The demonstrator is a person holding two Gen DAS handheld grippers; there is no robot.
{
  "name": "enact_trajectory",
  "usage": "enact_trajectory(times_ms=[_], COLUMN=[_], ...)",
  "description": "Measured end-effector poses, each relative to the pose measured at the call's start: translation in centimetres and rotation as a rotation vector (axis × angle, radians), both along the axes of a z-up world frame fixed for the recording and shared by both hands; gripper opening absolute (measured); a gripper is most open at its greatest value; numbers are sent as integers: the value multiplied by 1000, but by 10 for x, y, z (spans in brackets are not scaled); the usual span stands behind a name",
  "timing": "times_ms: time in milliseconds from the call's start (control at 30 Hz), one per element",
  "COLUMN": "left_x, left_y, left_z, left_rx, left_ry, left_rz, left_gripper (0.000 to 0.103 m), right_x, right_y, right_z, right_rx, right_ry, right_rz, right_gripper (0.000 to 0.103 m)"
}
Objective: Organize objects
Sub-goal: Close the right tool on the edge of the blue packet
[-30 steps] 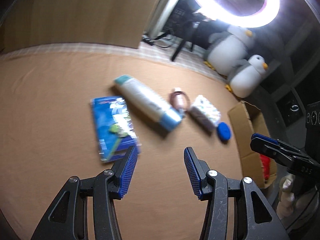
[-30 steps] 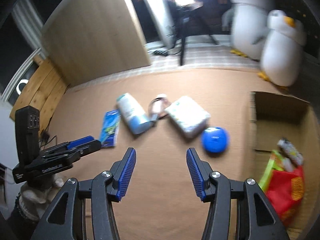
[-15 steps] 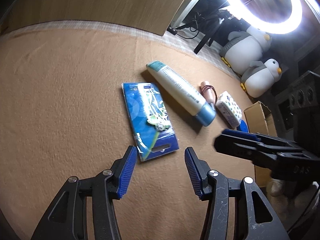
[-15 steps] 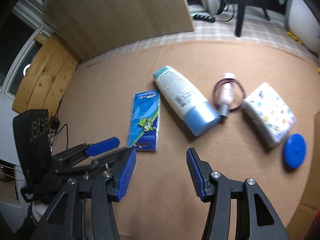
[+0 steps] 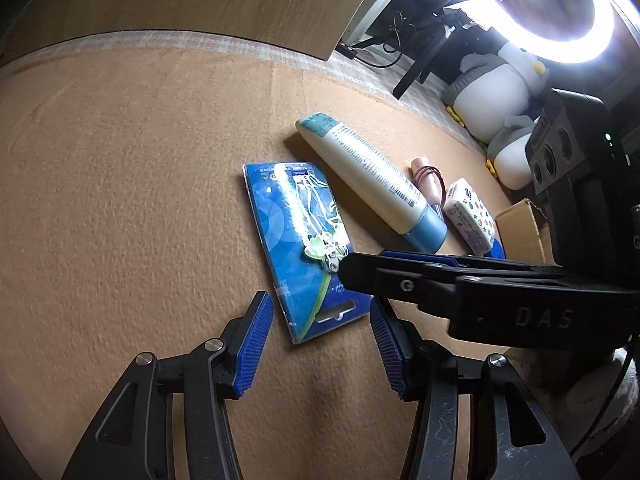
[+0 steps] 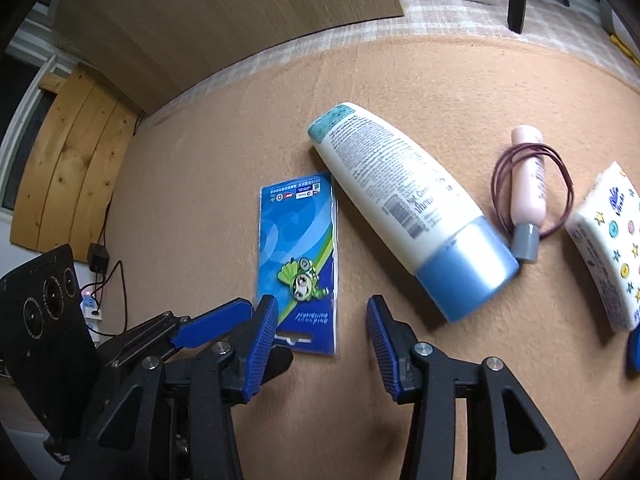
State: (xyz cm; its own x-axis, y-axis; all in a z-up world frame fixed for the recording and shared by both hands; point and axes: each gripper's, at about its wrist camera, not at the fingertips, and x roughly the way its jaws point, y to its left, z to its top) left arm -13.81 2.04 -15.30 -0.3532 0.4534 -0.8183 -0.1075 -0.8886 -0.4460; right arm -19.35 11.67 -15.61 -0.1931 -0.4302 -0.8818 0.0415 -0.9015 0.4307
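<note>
Left gripper (image 5: 322,340) half open, empty, near end of the blue card pack (image 5: 298,240) between its pads, no contact. Right gripper (image 6: 322,338) jaws just been closing, nothing gripped, over the same pack's hanger end. Pack flat on tan mat (image 5: 120,200), lotion bottle (image 6: 408,204) just beside it.

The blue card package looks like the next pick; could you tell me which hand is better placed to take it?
Probably left: the blue card package has its near end lying between the open left tool pads. The right tool, whose jaws have just been closing, crosses from the side, above the card.
</note>
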Motion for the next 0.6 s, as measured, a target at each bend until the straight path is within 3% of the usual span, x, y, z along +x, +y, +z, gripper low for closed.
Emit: enact_trajectory(times_ms=[133, 300, 600], left_x=[-4, -4, -1], left_y=[2, 5, 7], left_z=[-1, -1, 0], left_rx=[2, 3, 0], left_ry=[3, 14, 29], left_rz=[-4, -14, -8], left_gripper=[54, 54, 54], right_x=[-2, -3, 4], right_y=[-3, -7, -7], right_z=[1, -10, -18], right_rx=[-7, -17, -34], right_ry=[-4, -15, -2], right_rz=[-7, 16, 17], right_gripper=[37, 25, 22])
